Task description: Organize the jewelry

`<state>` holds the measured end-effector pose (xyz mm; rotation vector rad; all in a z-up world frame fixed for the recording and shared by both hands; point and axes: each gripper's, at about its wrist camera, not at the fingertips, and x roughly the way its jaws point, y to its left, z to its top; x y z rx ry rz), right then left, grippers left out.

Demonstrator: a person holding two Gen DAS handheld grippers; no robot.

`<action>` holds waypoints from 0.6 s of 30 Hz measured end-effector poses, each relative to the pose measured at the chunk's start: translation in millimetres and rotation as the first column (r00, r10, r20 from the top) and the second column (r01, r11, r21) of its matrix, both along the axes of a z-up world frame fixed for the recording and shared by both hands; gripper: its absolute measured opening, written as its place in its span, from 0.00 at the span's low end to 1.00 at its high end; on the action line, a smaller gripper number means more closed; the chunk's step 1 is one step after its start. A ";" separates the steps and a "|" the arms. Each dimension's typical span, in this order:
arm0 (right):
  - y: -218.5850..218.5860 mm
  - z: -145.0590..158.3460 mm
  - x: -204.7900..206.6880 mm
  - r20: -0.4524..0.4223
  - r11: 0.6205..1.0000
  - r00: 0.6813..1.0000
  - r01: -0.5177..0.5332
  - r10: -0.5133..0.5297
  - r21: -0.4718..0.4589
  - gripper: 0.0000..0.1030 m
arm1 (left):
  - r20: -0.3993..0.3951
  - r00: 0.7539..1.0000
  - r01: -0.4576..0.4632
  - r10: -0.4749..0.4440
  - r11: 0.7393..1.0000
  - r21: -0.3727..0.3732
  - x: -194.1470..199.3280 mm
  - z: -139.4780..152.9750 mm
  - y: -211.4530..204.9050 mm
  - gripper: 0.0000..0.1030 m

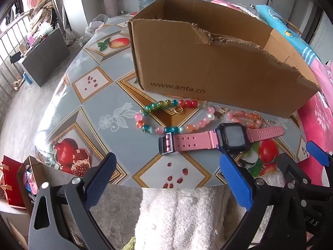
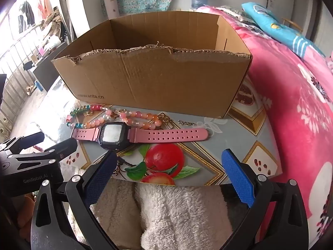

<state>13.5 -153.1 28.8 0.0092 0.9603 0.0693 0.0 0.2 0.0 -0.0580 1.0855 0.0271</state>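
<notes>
Lying beyond open jaws: watch (image 2: pixel 113 134).

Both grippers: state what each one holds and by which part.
Nothing is held. The left gripper and the right gripper are open and empty, short of the pink watch on the table.

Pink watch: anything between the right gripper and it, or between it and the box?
Nothing visible lies between the open right gripper and the pink watch, only bare tablecloth. Toward the cardboard box, the bead bracelets lie in between, and the box's torn front wall must be cleared.
</notes>
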 end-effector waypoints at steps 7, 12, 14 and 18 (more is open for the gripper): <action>-0.4 0.7 0.8 0.004 1.000 1.000 0.002 -0.002 0.002 0.93 | 0.004 1.000 -0.002 0.002 1.000 0.006 -0.1 -0.1 0.1 0.94; -0.2 -0.4 -0.9 0.003 1.000 1.000 0.000 0.000 0.000 0.94 | -0.002 1.000 -0.007 0.007 1.000 0.007 0.9 -3.5 2.6 0.94; -3.0 -0.2 1.6 0.001 1.000 1.000 0.001 -0.001 -0.001 0.94 | -0.007 1.000 -0.008 0.008 1.000 0.007 1.7 -4.3 2.9 0.94; -4.2 -0.6 1.6 0.001 1.000 1.000 0.003 -0.003 -0.006 0.94 | -0.006 1.000 -0.008 0.008 1.000 0.008 2.1 -7.2 4.5 0.94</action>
